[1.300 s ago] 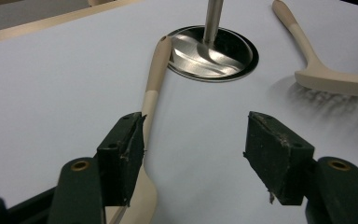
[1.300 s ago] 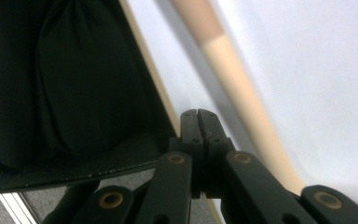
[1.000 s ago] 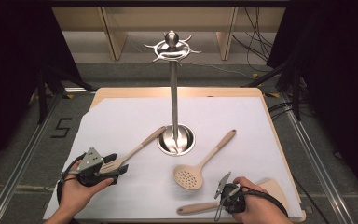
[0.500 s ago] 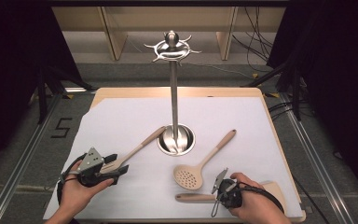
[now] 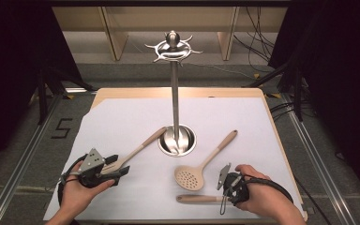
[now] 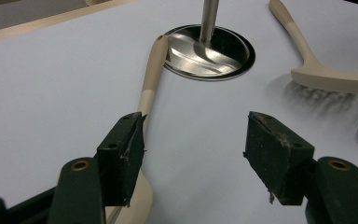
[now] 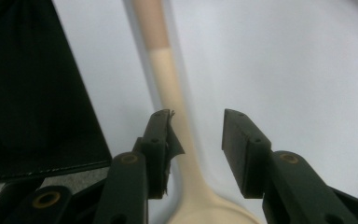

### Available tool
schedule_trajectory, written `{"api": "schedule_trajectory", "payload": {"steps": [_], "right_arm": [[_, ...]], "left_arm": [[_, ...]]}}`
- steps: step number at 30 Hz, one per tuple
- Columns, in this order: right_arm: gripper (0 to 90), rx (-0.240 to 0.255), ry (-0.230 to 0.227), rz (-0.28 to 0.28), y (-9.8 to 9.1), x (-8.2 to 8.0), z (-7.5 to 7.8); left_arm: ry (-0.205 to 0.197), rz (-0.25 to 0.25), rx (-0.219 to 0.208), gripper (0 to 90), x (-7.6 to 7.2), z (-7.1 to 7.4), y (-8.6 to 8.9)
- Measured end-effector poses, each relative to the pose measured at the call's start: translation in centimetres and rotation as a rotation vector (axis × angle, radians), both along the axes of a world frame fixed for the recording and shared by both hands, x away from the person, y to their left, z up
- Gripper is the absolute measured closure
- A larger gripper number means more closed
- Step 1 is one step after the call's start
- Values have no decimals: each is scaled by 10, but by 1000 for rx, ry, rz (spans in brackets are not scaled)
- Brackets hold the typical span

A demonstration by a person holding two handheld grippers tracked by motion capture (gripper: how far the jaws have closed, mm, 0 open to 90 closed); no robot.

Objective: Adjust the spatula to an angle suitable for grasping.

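Note:
A steel utensil stand with hooks on top rises from its round base at mid-table. A beige slotted turner lies to the left of the base, its handle running under the left jaw of my open left gripper. A beige skimmer lies to the right. My right gripper has just been opening its jaws. A third beige utensil's handle lies between them on the paper, with neither pad pressing on it.
White paper covers a wooden board. The table's near edge is close to both hands. A dark floor with cables surrounds the table, and a "5" mark sits on the floor at left.
The right gripper's jaws opened off the beige handle, which now lies flat on the paper. The left hand and its gripper kept still.

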State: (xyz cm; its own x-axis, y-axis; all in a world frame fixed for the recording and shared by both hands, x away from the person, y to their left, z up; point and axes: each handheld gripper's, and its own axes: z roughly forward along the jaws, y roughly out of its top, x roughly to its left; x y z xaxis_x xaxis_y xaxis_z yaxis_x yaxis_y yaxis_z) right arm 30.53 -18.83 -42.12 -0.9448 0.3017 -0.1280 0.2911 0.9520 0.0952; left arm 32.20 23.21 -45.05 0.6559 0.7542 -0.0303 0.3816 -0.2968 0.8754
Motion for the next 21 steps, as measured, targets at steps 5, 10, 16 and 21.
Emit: {"api": "schedule_trajectory", "payload": {"steps": [5, 10, 16, 21], "right_arm": [[618, -25, 51, 52, 9, 5, -12], [625, -32, 55, 82, 15, 10, -18], [641, -48, 87, 83, 19, 11, -22], [667, -54, 87, 114, 25, 12, -26]], "left_arm": [[-14, -6, 16, 367, 0, 1, 1], [-12, -5, 22, 367, 0, 1, 1], [-7, 0, 17, 367, 0, 1, 1], [-14, -12, 11, 367, 1, 0, 1]]}}
